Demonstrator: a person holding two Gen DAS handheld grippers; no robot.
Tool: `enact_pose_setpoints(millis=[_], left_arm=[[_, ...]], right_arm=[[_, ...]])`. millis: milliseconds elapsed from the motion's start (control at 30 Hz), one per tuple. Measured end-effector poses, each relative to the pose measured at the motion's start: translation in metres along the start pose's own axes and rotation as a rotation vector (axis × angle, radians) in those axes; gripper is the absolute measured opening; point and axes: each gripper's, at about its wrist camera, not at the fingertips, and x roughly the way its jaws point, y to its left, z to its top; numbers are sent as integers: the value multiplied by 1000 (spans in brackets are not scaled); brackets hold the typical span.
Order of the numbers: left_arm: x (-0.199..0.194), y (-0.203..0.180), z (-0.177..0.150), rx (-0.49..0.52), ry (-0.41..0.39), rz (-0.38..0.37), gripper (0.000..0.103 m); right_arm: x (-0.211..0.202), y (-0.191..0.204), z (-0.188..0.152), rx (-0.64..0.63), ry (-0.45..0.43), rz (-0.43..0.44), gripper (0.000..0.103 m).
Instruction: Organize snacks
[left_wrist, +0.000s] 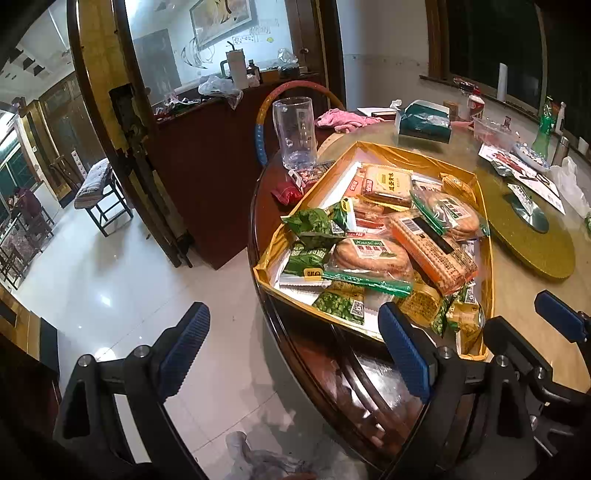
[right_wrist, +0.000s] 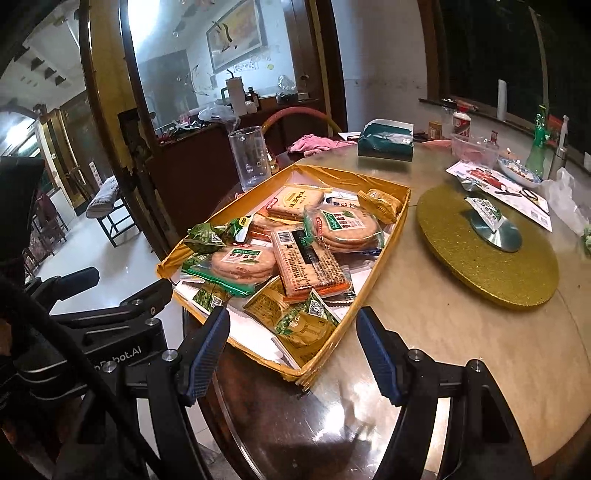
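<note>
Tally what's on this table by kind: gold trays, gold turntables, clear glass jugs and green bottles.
Gold tray: 1
Gold turntable: 1
Clear glass jug: 1
Green bottle: 1
Total: 4

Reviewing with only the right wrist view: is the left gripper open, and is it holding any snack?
Observer: The left gripper is open and empty, near the gold cardboard tray of snack packets.
Operator: Anything outside the tray by the clear glass mug?
Observer: A crumpled red packet lies on the dark wooden table beside the tray's left wall.
Operator: And the floor?
Observer: A crumpled white plastic bag lies on it, below the gripper.
</note>
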Motion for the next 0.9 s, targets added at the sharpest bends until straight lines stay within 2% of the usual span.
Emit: enact_pose_setpoints(millis=[233,633,900], left_arm=[[0,-6,-2,15,16,25,92],[2,-9,-1,14,16,3,92],[7,-9,1,23,18,17,92]], right_arm=[[2,-7,-4,28,17,12,71],[9,-10,-5,42,36,21,71],[14,-11,-3,42,43,17,71]])
